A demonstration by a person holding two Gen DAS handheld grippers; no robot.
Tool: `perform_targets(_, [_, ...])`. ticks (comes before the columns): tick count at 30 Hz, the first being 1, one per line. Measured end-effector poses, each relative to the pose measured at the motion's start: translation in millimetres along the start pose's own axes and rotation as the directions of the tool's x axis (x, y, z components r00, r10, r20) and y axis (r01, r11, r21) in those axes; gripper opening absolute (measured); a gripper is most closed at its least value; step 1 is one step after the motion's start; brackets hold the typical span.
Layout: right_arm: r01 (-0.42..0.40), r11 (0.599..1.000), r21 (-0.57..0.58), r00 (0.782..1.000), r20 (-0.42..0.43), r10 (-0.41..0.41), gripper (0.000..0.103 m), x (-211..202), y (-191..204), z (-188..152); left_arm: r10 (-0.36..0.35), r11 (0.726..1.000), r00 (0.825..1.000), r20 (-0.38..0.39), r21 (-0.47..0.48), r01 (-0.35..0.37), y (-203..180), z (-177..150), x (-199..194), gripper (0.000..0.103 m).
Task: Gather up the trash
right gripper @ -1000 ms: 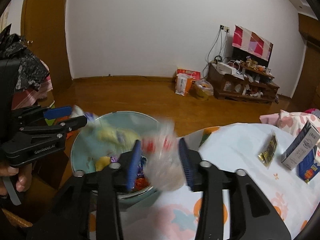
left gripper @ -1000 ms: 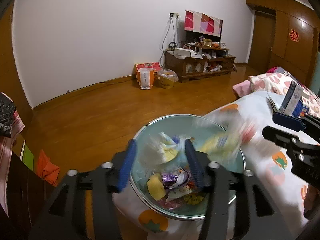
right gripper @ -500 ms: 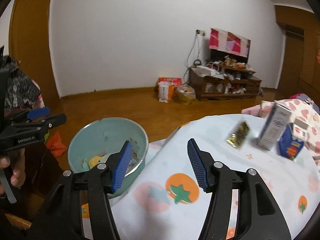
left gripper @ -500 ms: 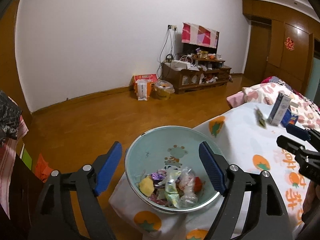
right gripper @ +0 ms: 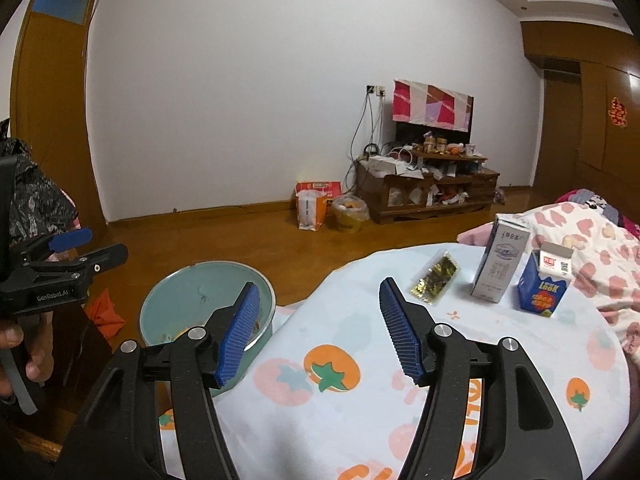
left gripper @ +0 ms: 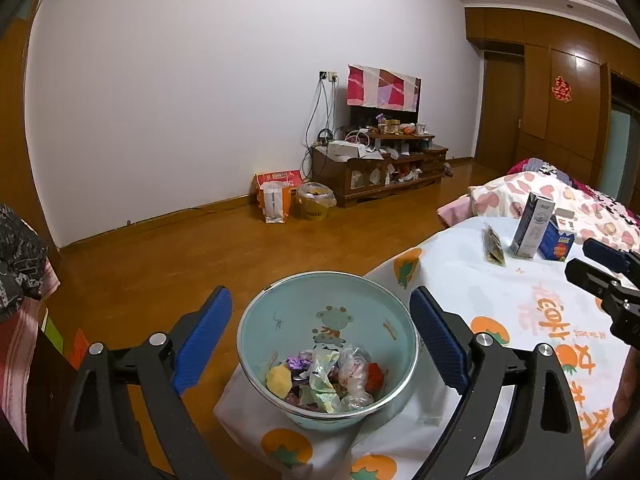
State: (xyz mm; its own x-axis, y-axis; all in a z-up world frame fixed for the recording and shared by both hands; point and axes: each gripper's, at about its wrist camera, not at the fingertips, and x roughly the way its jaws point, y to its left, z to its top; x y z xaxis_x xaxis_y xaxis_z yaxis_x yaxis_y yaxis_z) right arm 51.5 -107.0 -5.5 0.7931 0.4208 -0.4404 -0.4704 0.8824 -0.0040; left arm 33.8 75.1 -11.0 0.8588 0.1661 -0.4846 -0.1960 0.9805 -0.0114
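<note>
Wrappers (left gripper: 328, 376) now down in bowl (left gripper: 256, 344); both tongs (left gripper: 320, 340) (right gripper: 316, 328) empty, spreading wider.

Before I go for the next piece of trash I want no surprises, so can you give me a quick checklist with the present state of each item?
1. Left hand-held gripper empty, jaws opening: ok.
2. Right hand-held gripper empty, jaws opening: ok.
3. Basin has room above the wrappers: ok.
4. Gold packet lies flat, apart from the cartons: ok.
5. White carton and blue carton upright: ok.
6. Cartons empty: cannot tell.
</note>
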Motion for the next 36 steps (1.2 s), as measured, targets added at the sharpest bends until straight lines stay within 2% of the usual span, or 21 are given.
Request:
perform_targets(8, [0.016,1.0,0.007,1.0,0.011,-0.016,0.063,-9,-4,0,-0.006,1.0,1.0,0.012,-0.001,0.006,-1,1,-5,0.093])
perform_targets(29, [0.022,1.0,0.008,1.0,0.012,-0.022,0.063,-15,-3,-2,-0.013,1.0,1.0,0.008,0.001,0.013,-2,0,-5,0.093])
perform_targets(36, [0.022,1.0,0.005,1.0,0.01,-0.022,0.066,-15,-2,-5,-0.021,1.0,1.0,0.003,0.005,0.021,-3,-2,-2,0.093])
